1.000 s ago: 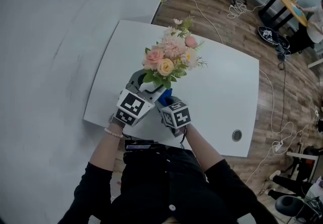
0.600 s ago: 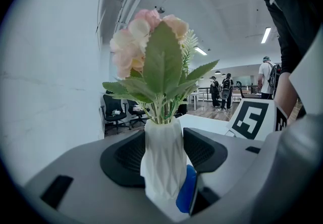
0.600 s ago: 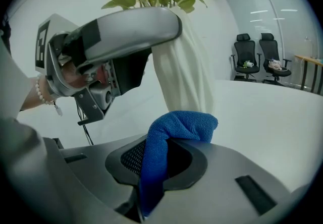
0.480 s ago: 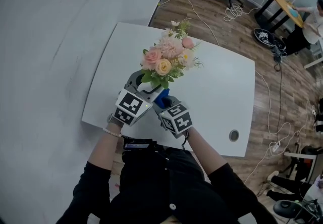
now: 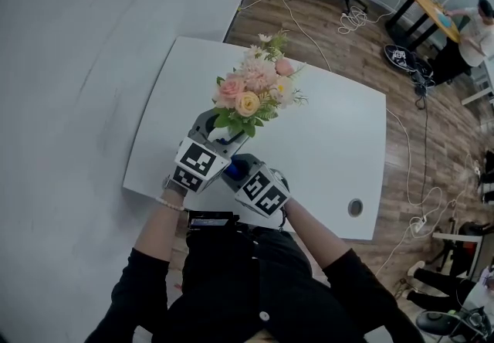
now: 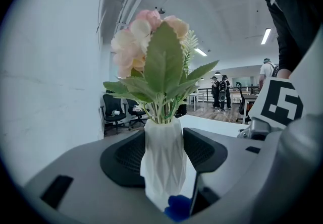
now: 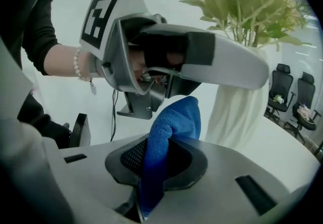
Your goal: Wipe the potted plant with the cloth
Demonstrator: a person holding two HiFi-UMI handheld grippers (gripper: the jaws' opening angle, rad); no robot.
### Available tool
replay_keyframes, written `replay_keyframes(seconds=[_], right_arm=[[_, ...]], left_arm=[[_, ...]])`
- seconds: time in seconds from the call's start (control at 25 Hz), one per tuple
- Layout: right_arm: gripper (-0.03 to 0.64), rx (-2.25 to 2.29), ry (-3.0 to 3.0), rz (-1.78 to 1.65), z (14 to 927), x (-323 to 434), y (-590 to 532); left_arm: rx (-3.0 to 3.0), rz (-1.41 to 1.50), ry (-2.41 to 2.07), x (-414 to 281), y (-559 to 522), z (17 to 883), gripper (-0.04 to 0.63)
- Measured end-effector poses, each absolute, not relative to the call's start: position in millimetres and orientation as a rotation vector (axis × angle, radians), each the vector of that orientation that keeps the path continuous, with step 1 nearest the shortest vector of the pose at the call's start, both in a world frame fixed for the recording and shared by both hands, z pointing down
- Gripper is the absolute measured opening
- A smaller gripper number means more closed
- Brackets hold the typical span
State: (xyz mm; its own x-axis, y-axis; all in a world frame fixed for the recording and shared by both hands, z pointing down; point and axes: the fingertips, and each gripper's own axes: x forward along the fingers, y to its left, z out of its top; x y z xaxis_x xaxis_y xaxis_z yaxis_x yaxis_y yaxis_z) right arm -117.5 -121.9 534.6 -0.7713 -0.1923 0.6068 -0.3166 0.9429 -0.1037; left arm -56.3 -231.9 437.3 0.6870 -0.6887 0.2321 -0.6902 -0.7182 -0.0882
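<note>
Fingers (image 6: 126,160) of my left gripper (image 6: 164,151) are clamped on both sides of the potted plant's white vase (image 6: 162,177). My right gripper (image 7: 161,162) has its fingers (image 7: 126,160) pinched on the blue cloth (image 7: 174,122), just beside that vase. In the head view the flowers (image 5: 251,90) hide the vase, and only a blue scrap shows below them, against the table (image 5: 340,133). I cannot tell whether the cloth touches the vase.

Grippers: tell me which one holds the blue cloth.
The right gripper: the blue cloth is pinched between its jaws and sticks up past them. The left gripper grips the white vase of flowers instead.
</note>
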Motion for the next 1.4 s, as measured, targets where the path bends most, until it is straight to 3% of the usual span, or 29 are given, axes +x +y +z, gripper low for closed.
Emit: replay_keyframes(seconds=[0.6,0.92,1.4], right_arm=[[0.086,0.658,-2.357,0.569,590,-107,-167],[0.086,0.807,-2.462,0.654,550,-108,-174],[0.086,0.896,-2.580,0.507,507,-93,-176]], left_arm=[[2.880,0.425,-1.132,-54,-228,444,0.249],[2.887,0.424,-1.115,-56,-226,439,0.249],[2.894,0.437,-1.082,-56,-229,445,0.249]])
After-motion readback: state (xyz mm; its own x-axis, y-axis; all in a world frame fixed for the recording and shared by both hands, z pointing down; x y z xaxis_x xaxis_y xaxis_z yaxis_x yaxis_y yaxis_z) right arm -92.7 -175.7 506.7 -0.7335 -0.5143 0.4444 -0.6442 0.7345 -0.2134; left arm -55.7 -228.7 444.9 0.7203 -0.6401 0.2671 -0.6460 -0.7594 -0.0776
